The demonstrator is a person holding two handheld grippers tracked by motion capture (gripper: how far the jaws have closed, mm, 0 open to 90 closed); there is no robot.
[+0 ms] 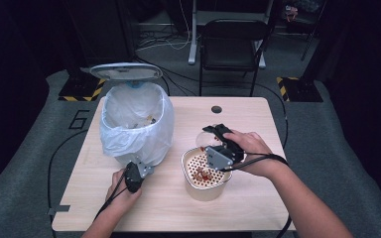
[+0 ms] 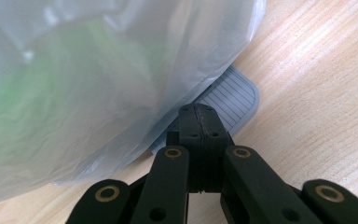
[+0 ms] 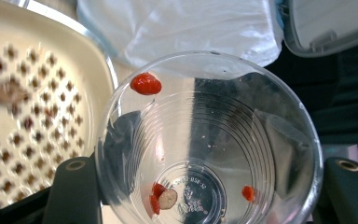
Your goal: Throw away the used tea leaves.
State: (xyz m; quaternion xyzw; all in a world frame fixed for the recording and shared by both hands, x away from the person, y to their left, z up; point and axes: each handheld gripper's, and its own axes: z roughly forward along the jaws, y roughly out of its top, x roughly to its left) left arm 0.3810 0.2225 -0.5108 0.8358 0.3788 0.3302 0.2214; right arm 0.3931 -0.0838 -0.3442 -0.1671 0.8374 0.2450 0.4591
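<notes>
right tool grips thin clear cup by its walls, light, crushable; left tool closed on bin pedal.

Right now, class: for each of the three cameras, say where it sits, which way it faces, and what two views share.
High view: above the table, facing forward and down; both forearms and each hand-held gripper show.
Left gripper view: rides the left gripper, jaws shut, facing the bin's pedal.
Right gripper view: rides the right gripper, looking into the clear cup it grips.
Shared: both gripper views show the bin bag.
</notes>
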